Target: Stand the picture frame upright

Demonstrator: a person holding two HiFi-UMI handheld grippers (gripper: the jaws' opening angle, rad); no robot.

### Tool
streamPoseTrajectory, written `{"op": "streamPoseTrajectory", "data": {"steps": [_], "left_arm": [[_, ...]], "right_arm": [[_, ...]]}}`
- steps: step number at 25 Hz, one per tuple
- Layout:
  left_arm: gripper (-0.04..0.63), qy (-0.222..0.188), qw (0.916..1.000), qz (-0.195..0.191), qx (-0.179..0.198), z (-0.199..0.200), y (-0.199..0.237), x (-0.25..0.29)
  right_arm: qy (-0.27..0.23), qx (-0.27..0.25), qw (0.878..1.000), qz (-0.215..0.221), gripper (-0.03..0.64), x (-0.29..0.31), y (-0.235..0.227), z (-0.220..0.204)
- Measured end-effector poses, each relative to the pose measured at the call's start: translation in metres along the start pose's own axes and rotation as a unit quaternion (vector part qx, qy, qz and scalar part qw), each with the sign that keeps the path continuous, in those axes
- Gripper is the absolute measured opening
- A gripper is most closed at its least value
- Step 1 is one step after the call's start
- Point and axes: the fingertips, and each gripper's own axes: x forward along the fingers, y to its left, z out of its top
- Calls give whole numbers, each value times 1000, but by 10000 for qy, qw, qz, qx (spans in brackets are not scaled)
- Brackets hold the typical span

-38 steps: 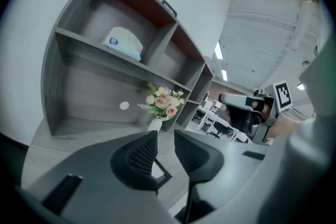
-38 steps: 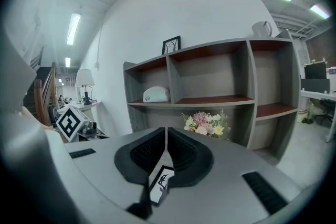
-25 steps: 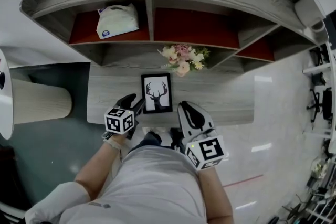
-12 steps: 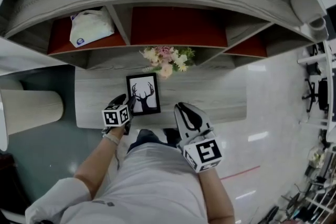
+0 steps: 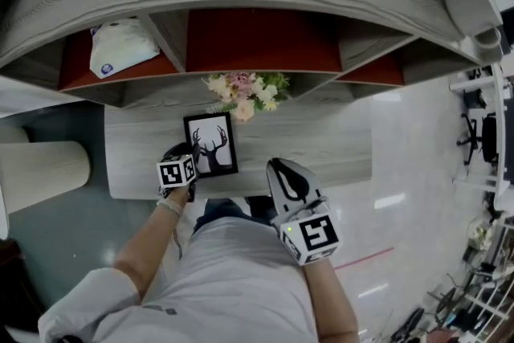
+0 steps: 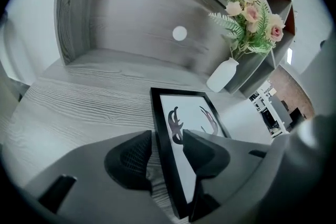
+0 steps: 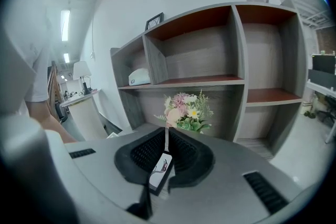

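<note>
Sliding up from the lower left, our left gripper [image 6: 168, 147] is now straddling the left edge of the picture frame [image 5: 211, 144], which is lying flat at centre frame. Its jaws are partly apart, not yet pinching. We are readying the lift; our right gripper [image 5: 286, 171] is hanging closed and empty.

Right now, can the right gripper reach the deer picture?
Probably yes. The picture frame lies flat on the table with nothing between it and the right gripper; the left gripper straddles only its left edge. The right gripper is shut, so it must open first.
</note>
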Motion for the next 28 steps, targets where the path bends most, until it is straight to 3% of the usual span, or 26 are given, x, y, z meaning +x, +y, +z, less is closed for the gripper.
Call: {"op": "streamPoseTrajectory", "data": {"steps": [7,16,19,28], "left_arm": [[179,6,9994,243,251,-2,-1,1],[117,-44,9997,226,25,-2,1,-3],[86,-260,9994,208,-17,2,2,-11],[77,-672,9961,284,505,11,4,-37]], "right_arm": [[-9,-10,10000,-71,21,-2,-6,0],[37,15,10000,-13,21,-2,0,-3],[121,-32,9999,62,21,-4,2,-8],[92,-85,9997,206,21,-3,11,-9]]}}
